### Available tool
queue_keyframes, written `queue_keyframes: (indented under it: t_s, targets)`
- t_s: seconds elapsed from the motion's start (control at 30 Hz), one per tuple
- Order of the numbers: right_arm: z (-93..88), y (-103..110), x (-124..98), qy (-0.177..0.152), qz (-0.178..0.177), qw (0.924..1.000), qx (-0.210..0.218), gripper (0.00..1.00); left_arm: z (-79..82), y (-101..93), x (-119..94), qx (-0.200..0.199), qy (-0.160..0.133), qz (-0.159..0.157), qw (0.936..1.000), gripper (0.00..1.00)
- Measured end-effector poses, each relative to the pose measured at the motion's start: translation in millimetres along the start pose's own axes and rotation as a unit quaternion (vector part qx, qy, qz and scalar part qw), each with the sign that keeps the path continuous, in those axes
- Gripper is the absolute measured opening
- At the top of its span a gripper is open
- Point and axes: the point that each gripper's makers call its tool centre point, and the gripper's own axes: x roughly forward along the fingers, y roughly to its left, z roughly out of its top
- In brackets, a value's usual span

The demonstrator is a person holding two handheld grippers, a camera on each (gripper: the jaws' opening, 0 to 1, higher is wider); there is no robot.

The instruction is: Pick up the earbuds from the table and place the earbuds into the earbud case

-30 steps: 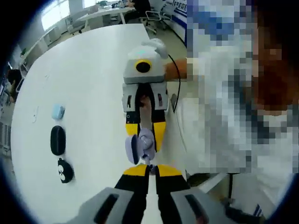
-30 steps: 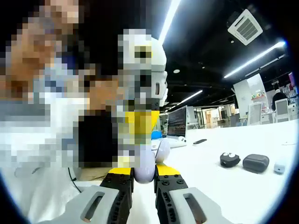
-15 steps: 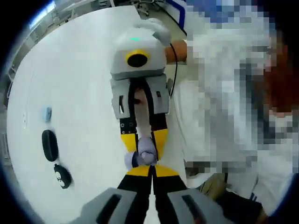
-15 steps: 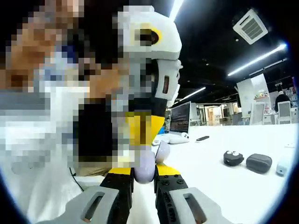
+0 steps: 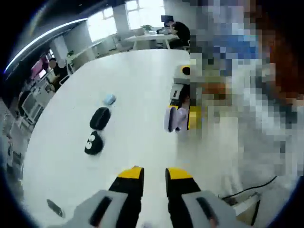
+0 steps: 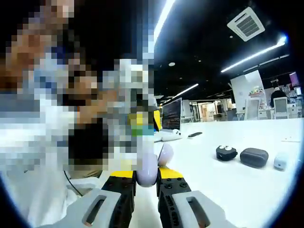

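Note:
A lavender earbud case (image 6: pixel 146 172) with its lid (image 6: pixel 164 154) raised sits between the jaws of my right gripper (image 6: pixel 146 175), which is shut on it above the white table (image 6: pixel 247 190). In the left gripper view the same case (image 5: pixel 173 118) hangs in the air at centre right, with a yellow finger (image 5: pixel 193 118) of the right gripper behind it. My left gripper (image 5: pixel 154 175) is well back from the case, jaws slightly apart with nothing between them. I cannot make out any earbuds.
Three small cases lie in a row on the table (image 5: pixel 61 166): black with eyes (image 5: pixel 93 142), dark grey (image 5: pixel 99 118), light blue (image 5: pixel 109 99). A laptop (image 6: pixel 171 116) and a dark phone-like item (image 6: pixel 194 135) stand farther off. The person's body is close on one side.
My left gripper has let go of the lavender case, opened and drawn back from it. The right gripper still holds the case.

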Motion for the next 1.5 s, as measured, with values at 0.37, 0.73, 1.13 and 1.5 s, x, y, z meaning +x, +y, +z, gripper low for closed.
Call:
queue_keyframes:
  t_s: [0.37, 0.73, 1.13, 1.5]
  targets:
    - [0.3, -1, 0, -0.001, 0.002, 1.0, 0.003, 0.16, -126.5, 49.8, -59, -0.195, 0.014, 0.117, 0.9738, 0.27]
    - [-1.2, -1, 1, -0.001, -0.001, 1.0, 0.002, 0.16, -194.3, 78.9, -62, -0.282, 0.122, 0.152, 0.9393, 0.25]
    - [-1.3, -3, -1, -0.001, -0.001, 1.0, 0.002, 0.16, -203.1, 76.7, -31, -0.236, 0.176, 0.147, 0.9444, 0.22]
    - [-1.9, -2, 0, 0.0, 0.001, 1.0, 0.003, 0.16, -205.8, 67.3, -22, -0.228, 0.187, 0.127, 0.9472, 0.13]
